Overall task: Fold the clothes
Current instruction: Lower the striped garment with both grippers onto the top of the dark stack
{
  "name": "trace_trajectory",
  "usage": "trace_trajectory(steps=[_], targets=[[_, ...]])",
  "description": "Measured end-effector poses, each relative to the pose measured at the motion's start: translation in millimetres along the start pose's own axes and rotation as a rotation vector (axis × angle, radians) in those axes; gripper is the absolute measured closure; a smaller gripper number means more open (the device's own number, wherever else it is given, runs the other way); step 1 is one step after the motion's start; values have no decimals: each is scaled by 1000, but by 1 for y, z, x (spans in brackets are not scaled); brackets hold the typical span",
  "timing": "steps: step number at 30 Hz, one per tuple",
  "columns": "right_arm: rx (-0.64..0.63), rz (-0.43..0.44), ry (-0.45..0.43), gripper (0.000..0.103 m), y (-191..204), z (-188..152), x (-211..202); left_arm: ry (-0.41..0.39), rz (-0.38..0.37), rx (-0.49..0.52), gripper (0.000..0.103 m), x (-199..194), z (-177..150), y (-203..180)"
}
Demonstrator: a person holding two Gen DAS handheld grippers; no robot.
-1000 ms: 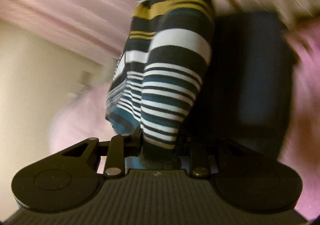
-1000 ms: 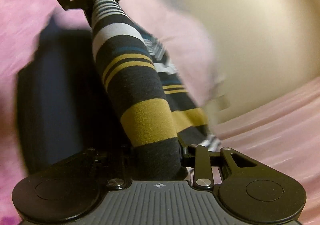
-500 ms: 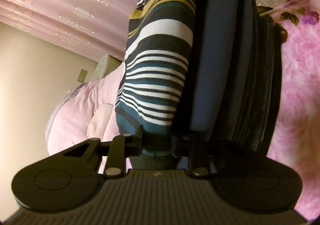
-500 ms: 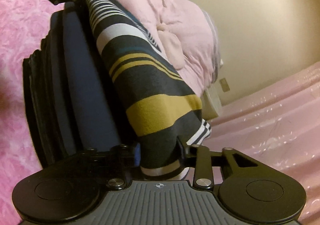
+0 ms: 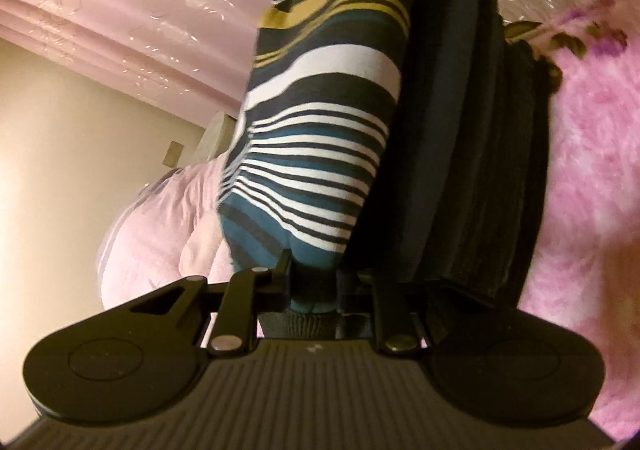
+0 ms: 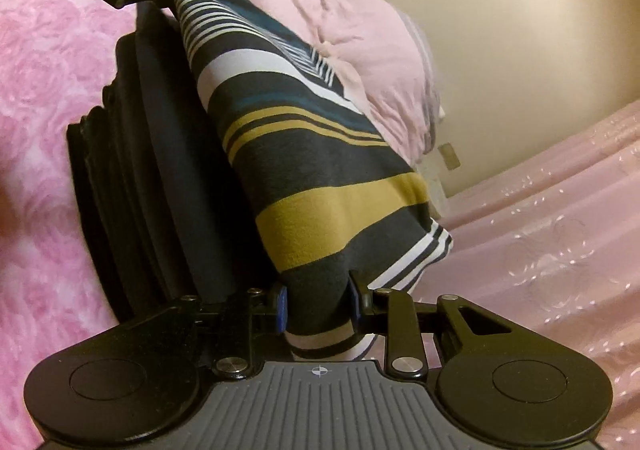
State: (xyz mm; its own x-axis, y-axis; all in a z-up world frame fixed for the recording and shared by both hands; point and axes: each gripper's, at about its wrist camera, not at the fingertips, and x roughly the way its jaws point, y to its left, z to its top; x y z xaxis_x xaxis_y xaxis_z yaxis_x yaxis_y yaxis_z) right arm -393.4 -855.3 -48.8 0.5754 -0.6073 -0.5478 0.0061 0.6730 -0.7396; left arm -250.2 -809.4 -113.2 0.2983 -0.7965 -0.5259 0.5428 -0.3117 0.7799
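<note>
A fluffy pink blanket [image 5: 592, 186] with a rose pattern covers the surface and fills the right of the left wrist view and the left of the right wrist view [image 6: 44, 90]. A cream wall [image 5: 60, 154] is seen beyond it, with a small switch plate [image 5: 174, 153] mounted on it, and pale pink patterned curtains [image 5: 140, 10] hang next to the wall. A bundled pale pink quilt [image 6: 360, 62] lies at the far side of the bed, close to the wall.

A stack of folded dark clothes [image 5: 492, 154] rests on the blanket, navy and black layers seen edge-on. The striped garment [image 5: 320, 138], banded in navy, white, teal and mustard, is held stretched between the two tools directly against this stack; whether it is lying on the stack or hovering just off it cannot be told from these tilted views.

The left gripper [image 5: 312, 286] is clenched on the teal-striped end of the garment, cloth bunched between its fingers. The right gripper [image 6: 318, 306] is clenched on the mustard-banded end [image 6: 340, 218], the blue pads [image 6: 282, 306] pressing on dark fabric. Each tool is seen at the far end of the garment in the other's view, and much of the room is blocked by the garment and stack.
</note>
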Motion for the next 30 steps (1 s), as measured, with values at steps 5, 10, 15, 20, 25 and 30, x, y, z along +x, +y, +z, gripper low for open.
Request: trace_trajectory(steps=[5, 10, 15, 20, 25, 30], targets=[[17, 20, -1, 75, 6, 1, 3, 34, -30, -2, 87, 7, -12, -2], [-13, 21, 29, 75, 8, -16, 18, 20, -21, 10, 86, 10, -6, -12], [-22, 29, 16, 75, -1, -22, 18, 22, -60, -14, 80, -1, -11, -2], [-37, 9, 19, 74, 8, -25, 24, -7, -119, -194, 80, -38, -12, 29], [-8, 1, 18, 74, 12, -22, 28, -76, -134, -389, 80, -59, -4, 67], [29, 13, 19, 71, 7, -15, 28, -10, -220, -491, 81, -12, 14, 75]])
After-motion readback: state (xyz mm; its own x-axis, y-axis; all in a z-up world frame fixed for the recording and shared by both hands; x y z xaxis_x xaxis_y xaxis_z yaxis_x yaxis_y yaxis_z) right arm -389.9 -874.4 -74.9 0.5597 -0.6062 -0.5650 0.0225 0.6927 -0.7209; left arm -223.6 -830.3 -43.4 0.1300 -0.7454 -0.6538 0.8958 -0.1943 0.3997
